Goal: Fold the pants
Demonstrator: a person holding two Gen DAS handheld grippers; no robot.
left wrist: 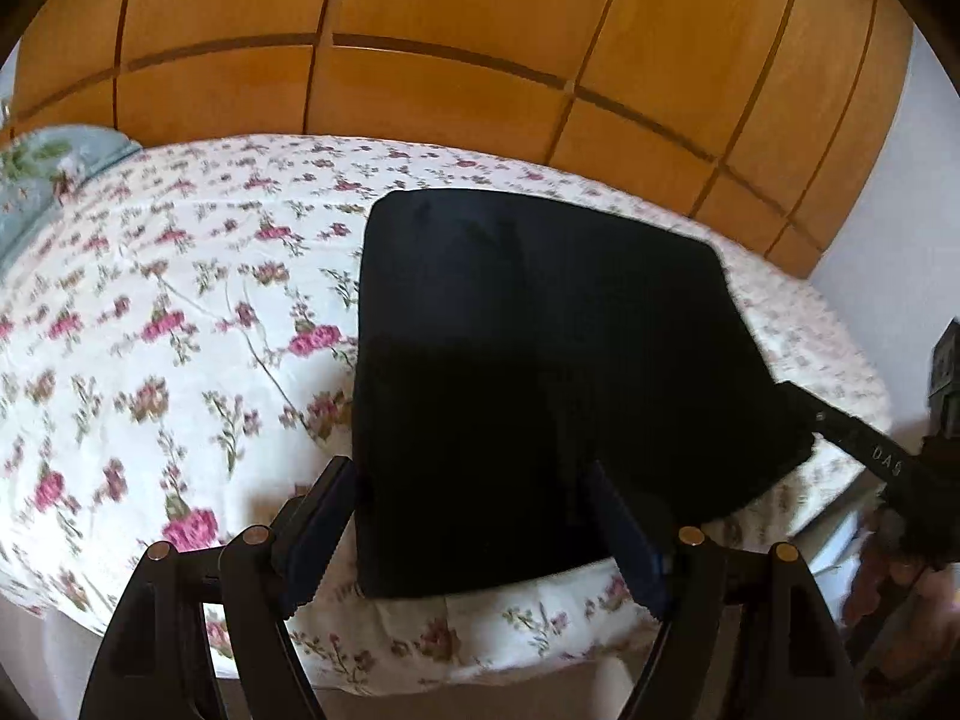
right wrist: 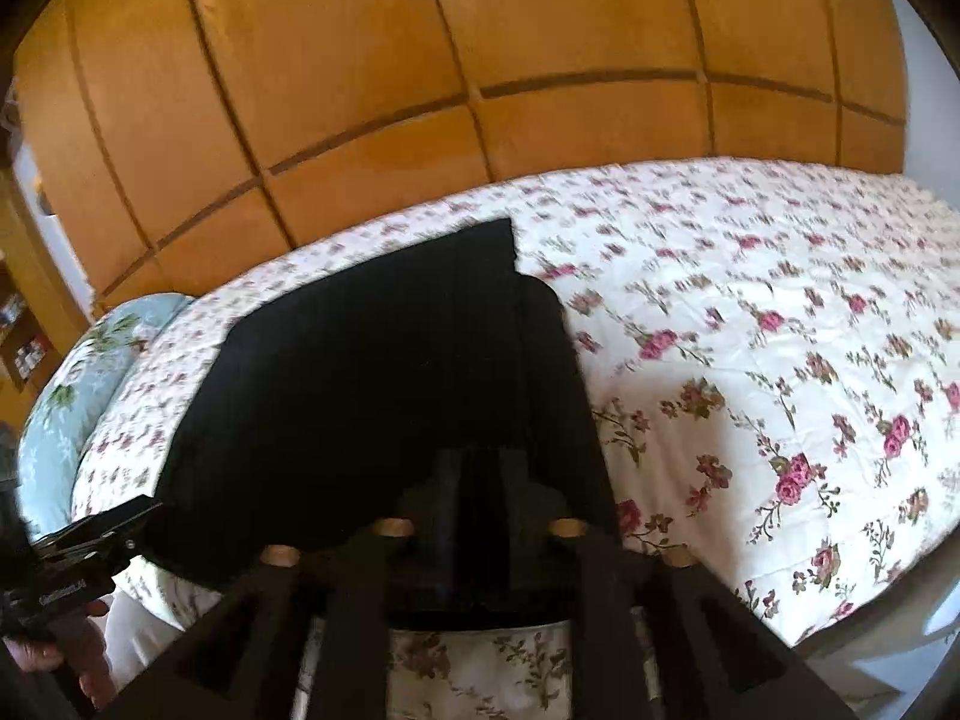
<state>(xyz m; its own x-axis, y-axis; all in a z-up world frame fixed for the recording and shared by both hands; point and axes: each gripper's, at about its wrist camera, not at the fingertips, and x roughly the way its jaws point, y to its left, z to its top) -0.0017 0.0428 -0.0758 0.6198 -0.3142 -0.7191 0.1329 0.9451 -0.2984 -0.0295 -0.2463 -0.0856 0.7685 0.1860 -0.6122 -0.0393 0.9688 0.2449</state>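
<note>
The black pants [left wrist: 540, 360] lie folded into a flat block on the floral bedspread [left wrist: 180, 312], near the bed's front edge. My left gripper [left wrist: 474, 534] is open, its fingers astride the near edge of the pants without clamping them. In the right wrist view the pants [right wrist: 372, 372] fill the middle. My right gripper [right wrist: 480, 480] is shut on the near right edge of the pants. The right gripper also shows in the left wrist view [left wrist: 864, 450] at the pants' right corner. The left gripper's body shows at the lower left of the right wrist view [right wrist: 78, 552].
A wooden panelled wardrobe [left wrist: 480, 30] stands behind the bed. A light blue floral pillow [left wrist: 42, 180] lies at the bed's left end; it also shows in the right wrist view [right wrist: 90, 372]. The bed's front edge drops off just below the pants.
</note>
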